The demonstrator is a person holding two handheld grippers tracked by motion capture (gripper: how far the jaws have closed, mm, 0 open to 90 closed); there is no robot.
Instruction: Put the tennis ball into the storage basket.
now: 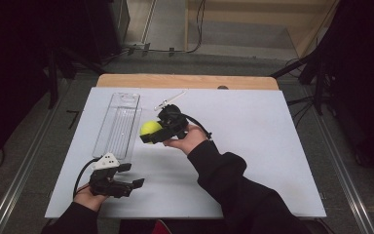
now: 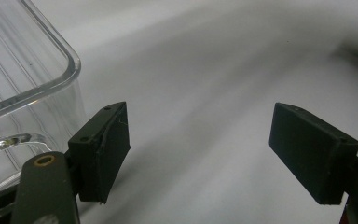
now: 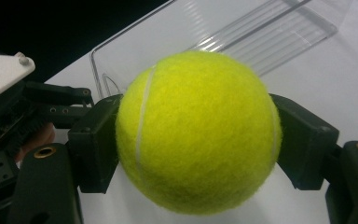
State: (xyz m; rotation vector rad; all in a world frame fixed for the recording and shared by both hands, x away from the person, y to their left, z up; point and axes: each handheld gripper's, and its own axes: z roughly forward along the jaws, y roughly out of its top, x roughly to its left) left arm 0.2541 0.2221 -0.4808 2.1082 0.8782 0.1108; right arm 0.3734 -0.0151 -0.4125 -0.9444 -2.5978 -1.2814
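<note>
A yellow tennis ball (image 3: 198,133) is clamped between the two black jaws of the right gripper (image 1: 155,134) and is held above the middle of the white table (image 1: 253,146), just beside the long clear plastic tray (image 1: 118,124) that lies toward the table's left edge. The left gripper (image 1: 126,183) is held near the front left corner with its jaws spread wide and nothing between them, the tray's near corner being seen just beside its left jaw.
</note>
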